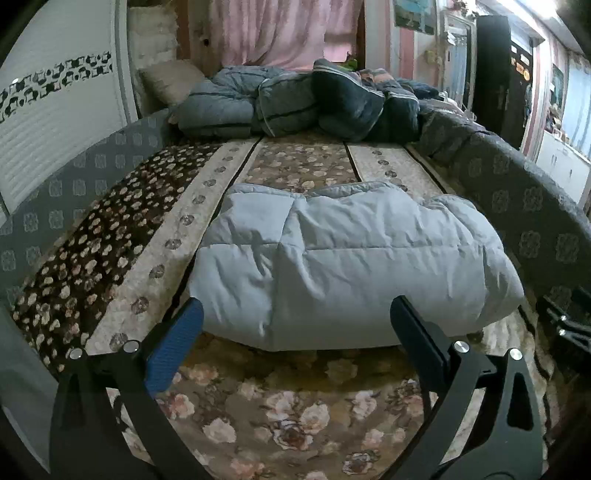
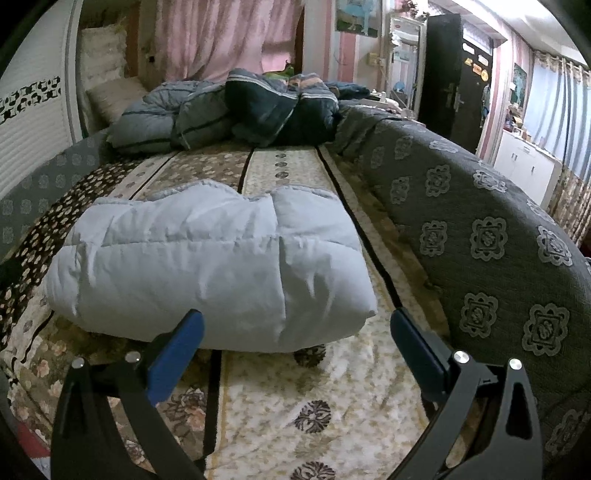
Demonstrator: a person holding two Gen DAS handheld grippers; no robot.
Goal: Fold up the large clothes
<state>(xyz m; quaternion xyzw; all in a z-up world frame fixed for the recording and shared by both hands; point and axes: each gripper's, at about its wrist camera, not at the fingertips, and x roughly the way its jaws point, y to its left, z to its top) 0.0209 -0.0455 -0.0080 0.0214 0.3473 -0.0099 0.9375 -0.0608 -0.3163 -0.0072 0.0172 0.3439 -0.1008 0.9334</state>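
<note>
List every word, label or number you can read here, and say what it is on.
None can be read.
Orange and white signs on the dark door: too small and blurred.
Wall poster: no legible text.
Folded pale blue quilt and floral bed cover: patterns only, no text.

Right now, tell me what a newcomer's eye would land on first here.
First, the pale blue quilt, folded into a puffy bundle, lying mid-bed on the floral cover, just ahead of both open grippers: left gripper, right gripper. Next, the dark blue pile of crumpled bedding heaped at the far end, in front of the pink curtain. Then the grey patterned cloth draped high along the bed's right side.
</note>
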